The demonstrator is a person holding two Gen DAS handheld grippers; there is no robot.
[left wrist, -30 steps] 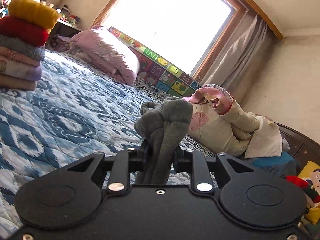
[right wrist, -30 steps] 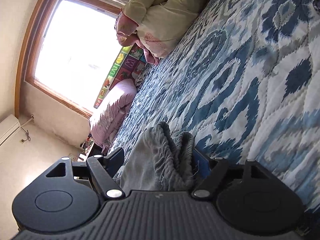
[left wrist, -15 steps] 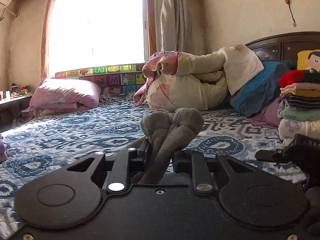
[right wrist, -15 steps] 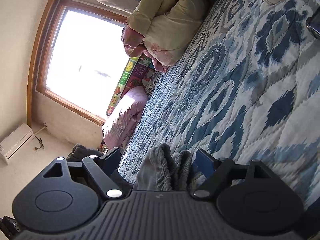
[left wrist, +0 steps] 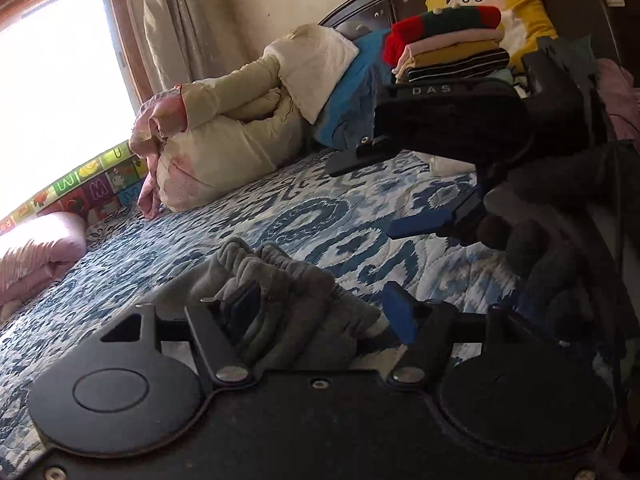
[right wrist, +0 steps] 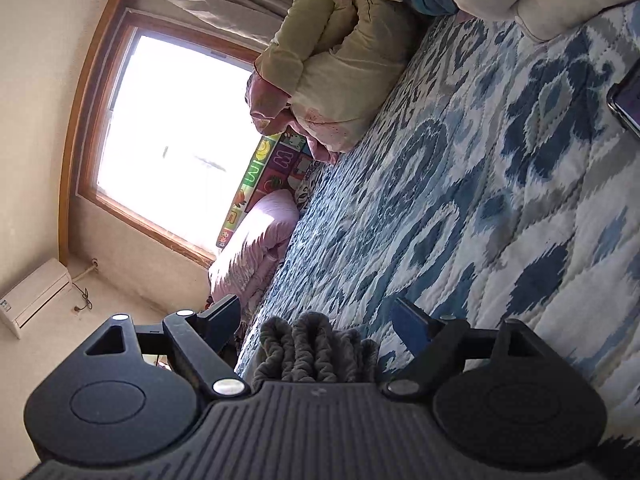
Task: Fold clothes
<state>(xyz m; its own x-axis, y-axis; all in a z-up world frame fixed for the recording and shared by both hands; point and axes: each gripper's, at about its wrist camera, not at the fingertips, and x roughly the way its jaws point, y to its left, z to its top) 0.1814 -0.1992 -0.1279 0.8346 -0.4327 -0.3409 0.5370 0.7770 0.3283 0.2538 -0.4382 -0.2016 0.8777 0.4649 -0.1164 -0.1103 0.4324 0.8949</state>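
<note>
In the left wrist view, the window (left wrist: pixel 60 92) fills the upper left and a pink pillow (left wrist: pixel 36 252) sits at the left edge. The blue patterned quilt (left wrist: pixel 320 216) runs open across the middle of the frame. At lower centre the left gripper (left wrist: pixel 326 312) has its fingers spread wide; the grey garment (left wrist: pixel 280 300) lies bunched between them, touching the left finger and clear of the blue-padded right one. A cream duvet roll (left wrist: pixel 240 132) lies at upper centre. A stack of folded clothes (left wrist: pixel 448 44) shows at upper right, its lower part hidden by the right gripper (left wrist: pixel 384 196), whose fingers are also apart. Dark fabric at the far right is too shadowed to make out.

In the right wrist view, the window sits at left and bare quilt fills the right half. At bottom centre, the garment's gathered edge rises between the parted fingers, touching neither; its lower part is cut off by the gripper body. A dark flat object (right wrist: pixel 628 96) is cropped by the right edge.
</note>
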